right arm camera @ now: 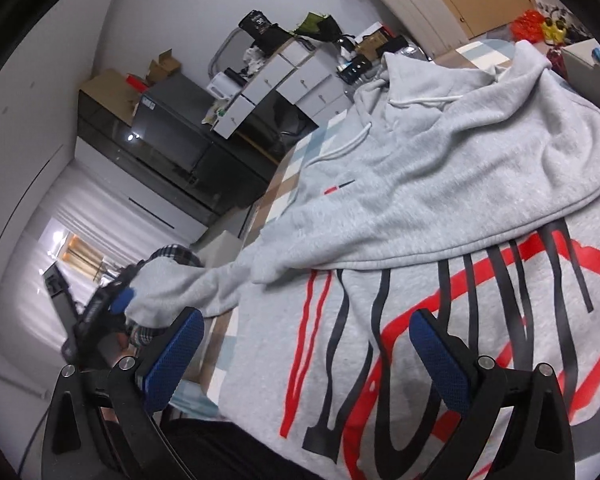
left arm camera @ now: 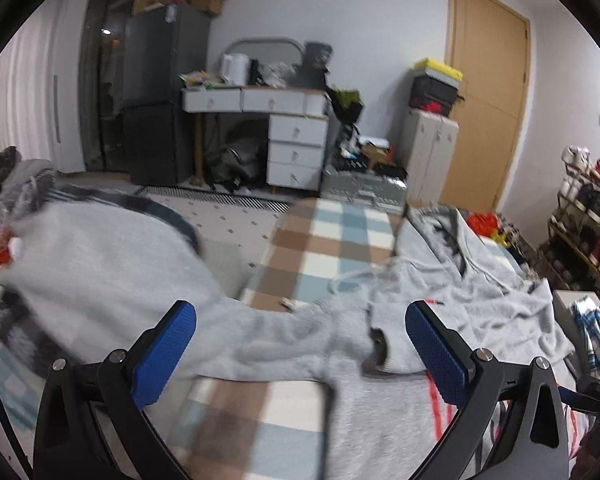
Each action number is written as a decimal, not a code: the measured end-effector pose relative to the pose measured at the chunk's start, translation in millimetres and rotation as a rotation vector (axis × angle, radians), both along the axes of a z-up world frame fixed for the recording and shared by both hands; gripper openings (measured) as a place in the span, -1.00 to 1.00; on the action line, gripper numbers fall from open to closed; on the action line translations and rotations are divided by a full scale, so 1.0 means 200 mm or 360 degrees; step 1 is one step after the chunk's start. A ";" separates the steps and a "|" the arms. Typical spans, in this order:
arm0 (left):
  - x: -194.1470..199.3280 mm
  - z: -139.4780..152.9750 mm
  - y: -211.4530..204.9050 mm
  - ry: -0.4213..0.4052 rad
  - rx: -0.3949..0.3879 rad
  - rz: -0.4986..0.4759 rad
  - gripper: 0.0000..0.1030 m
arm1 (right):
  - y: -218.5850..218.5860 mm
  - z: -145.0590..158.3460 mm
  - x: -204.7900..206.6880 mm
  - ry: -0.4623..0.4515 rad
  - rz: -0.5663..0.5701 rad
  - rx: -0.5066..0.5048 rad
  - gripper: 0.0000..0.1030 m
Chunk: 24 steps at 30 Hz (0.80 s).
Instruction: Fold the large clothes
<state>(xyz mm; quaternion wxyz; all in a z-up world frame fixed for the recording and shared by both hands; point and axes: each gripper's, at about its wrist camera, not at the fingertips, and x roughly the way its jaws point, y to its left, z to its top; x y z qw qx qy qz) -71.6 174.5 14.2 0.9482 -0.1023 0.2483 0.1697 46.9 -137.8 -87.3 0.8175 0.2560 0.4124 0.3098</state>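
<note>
A large grey hoodie (right arm camera: 440, 160) lies on a checked blanket (left arm camera: 324, 232), folded over itself so the red and black print (right arm camera: 480, 300) shows below the front half. Its hood (right arm camera: 452, 76) lies at the far end. One sleeve (left arm camera: 260, 332) stretches out to the left off the body. My left gripper (left arm camera: 300, 344) is open, its blue pads on either side of this sleeve, just above it. My right gripper (right arm camera: 306, 352) is open over the printed part, holding nothing. The left gripper also shows in the right wrist view (right arm camera: 112, 304), by the sleeve's cuff.
A white desk with drawers (left arm camera: 296, 136), a dark fridge (left arm camera: 156, 92) and a wooden door (left arm camera: 488, 100) stand at the back. A shoe rack (left arm camera: 588, 216) is at the right. A pile of clothes (left arm camera: 16, 192) lies at the left.
</note>
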 end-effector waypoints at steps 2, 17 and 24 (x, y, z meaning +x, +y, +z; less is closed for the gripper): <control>-0.08 0.07 0.09 -0.0031 0.0006 0.0035 0.98 | 0.00 -0.01 0.01 0.0032 0.0004 0.0048 1.00; -0.62 0.08 1.09 -0.0130 -0.0711 0.0559 0.98 | 0.03 0.02 -0.09 -0.0020 0.0093 0.0063 1.00; -0.49 -0.16 1.28 -0.0232 -0.1191 0.0289 0.98 | -0.03 -0.02 -0.07 0.0018 0.0037 0.0115 1.00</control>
